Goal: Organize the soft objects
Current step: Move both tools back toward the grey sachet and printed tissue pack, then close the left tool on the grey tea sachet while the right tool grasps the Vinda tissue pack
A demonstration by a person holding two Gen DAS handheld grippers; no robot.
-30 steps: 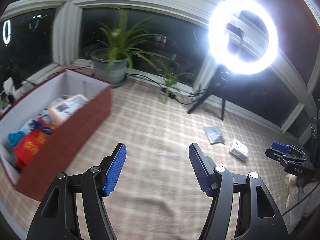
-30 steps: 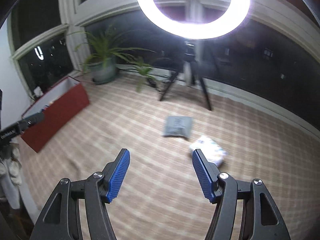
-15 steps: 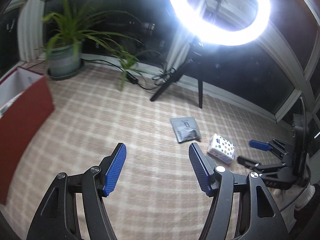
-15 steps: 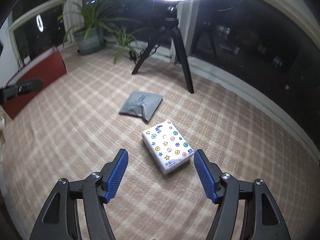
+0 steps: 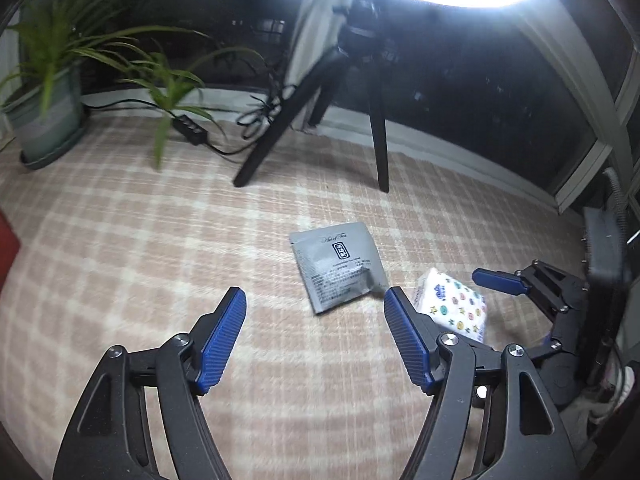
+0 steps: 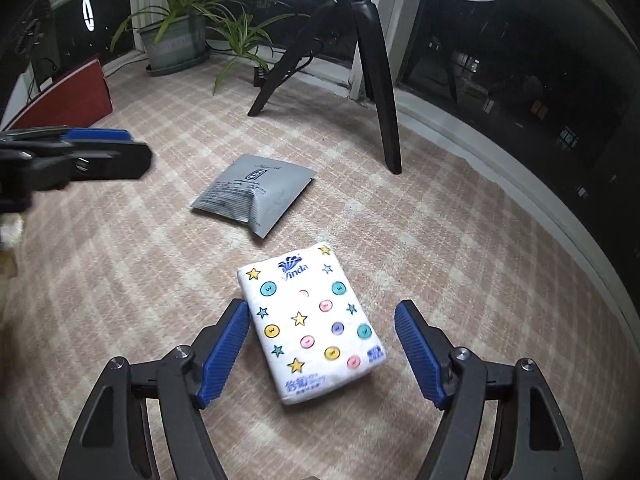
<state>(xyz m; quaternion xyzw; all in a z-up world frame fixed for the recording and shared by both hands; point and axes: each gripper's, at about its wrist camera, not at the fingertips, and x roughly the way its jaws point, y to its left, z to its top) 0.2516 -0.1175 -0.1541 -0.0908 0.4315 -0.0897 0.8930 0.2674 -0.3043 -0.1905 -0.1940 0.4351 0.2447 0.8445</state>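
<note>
At the bottom of the right wrist view the right gripper [image 6: 320,350] stands with its jaws wide apart, straddling the near half of the tissue pack [image 6: 310,326], which lies flat on the checked floor mat [image 6: 460,240] at the lower centre of the frame; the left pad looks close against the pack's long edge, the right pad clear of it. The pack looks light and squashy, its film wrapper likely slick, so a squeeze across the two long sides near the middle should hold best. Just beyond it, mid-frame, lies the grey pouch [image 6: 254,196], puffed and thin at the sealed edges, probably easiest taken by an edge or across its narrow width. In the left wrist view the left gripper [image 5: 314,336] hangs wide open and empty, with the pouch ahead of it, not yet between the pads. Further back stand the tripod legs [image 6: 384,80] and the potted plant [image 6: 176,40]. The red box [image 6: 68,100] at the left edge is half cut off, its inside hidden.
</note>
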